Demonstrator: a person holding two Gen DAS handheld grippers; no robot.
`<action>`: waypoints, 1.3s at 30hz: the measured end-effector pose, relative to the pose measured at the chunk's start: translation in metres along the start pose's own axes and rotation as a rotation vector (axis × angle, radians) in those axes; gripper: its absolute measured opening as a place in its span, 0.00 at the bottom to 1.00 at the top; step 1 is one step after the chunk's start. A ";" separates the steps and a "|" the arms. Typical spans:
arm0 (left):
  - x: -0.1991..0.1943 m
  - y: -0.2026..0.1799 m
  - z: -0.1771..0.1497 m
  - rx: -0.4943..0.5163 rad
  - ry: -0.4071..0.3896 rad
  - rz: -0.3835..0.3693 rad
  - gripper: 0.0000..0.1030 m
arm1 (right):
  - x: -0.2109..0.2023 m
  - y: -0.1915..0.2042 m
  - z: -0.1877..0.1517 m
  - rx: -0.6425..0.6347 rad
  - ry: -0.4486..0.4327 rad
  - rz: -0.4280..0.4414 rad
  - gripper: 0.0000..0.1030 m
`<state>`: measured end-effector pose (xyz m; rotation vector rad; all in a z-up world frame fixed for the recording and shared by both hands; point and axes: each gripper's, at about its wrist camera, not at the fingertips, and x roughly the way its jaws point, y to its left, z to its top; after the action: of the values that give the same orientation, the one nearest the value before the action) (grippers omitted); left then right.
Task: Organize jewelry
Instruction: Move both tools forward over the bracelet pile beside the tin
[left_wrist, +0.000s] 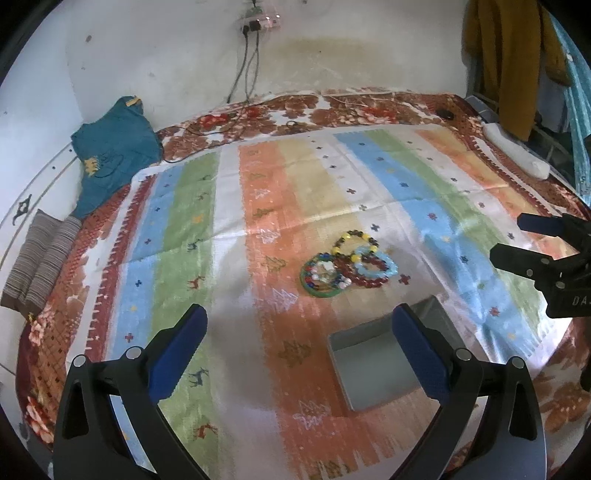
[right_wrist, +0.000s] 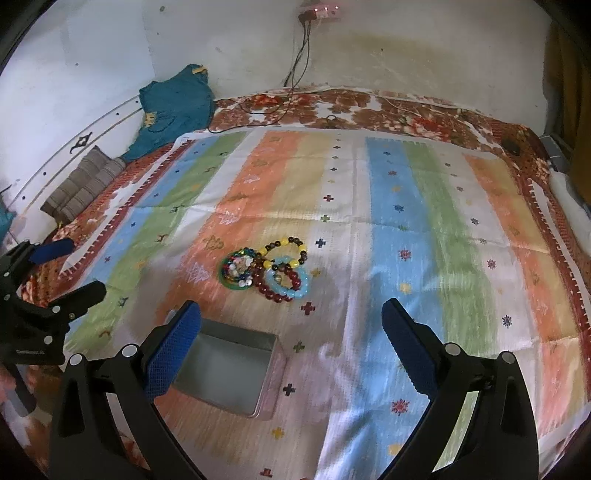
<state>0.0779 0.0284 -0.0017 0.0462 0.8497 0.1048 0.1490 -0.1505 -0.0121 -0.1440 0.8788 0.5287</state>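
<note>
A heap of bead bracelets (left_wrist: 349, 264) (right_wrist: 267, 271) lies on the striped mat: a yellow-and-dark one (right_wrist: 286, 248), a light blue one (right_wrist: 290, 284), a dark red one (right_wrist: 271, 288) and a green multicolour one (right_wrist: 236, 271). An open grey metal box (left_wrist: 373, 363) (right_wrist: 225, 369) sits nearer to me, with nothing in it. My left gripper (left_wrist: 299, 347) hovers open over the mat, its right finger above the box. My right gripper (right_wrist: 291, 339) is open too, its left finger over the box. Each gripper shows at the other view's edge (left_wrist: 517, 240) (right_wrist: 70, 266).
The striped mat (right_wrist: 388, 221) covers a floral blanket (left_wrist: 369, 107) on a bed against a white wall. A teal garment (left_wrist: 114, 147) and a folded striped cloth (left_wrist: 40, 262) lie at the left. Cables (left_wrist: 243, 74) hang from a wall socket. Yellow fabric (left_wrist: 509, 55) hangs at the right.
</note>
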 end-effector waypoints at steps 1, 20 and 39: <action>0.002 0.000 0.002 0.007 -0.001 0.006 0.95 | 0.002 0.001 0.002 -0.005 0.003 -0.009 0.96; 0.047 0.003 0.021 0.055 0.084 0.026 0.95 | 0.040 -0.001 0.025 0.014 0.060 0.006 0.96; 0.102 -0.006 0.037 0.084 0.180 -0.028 0.95 | 0.096 -0.018 0.038 0.074 0.171 -0.010 0.96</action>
<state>0.1730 0.0338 -0.0540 0.1045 1.0342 0.0475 0.2341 -0.1166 -0.0629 -0.1269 1.0625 0.4788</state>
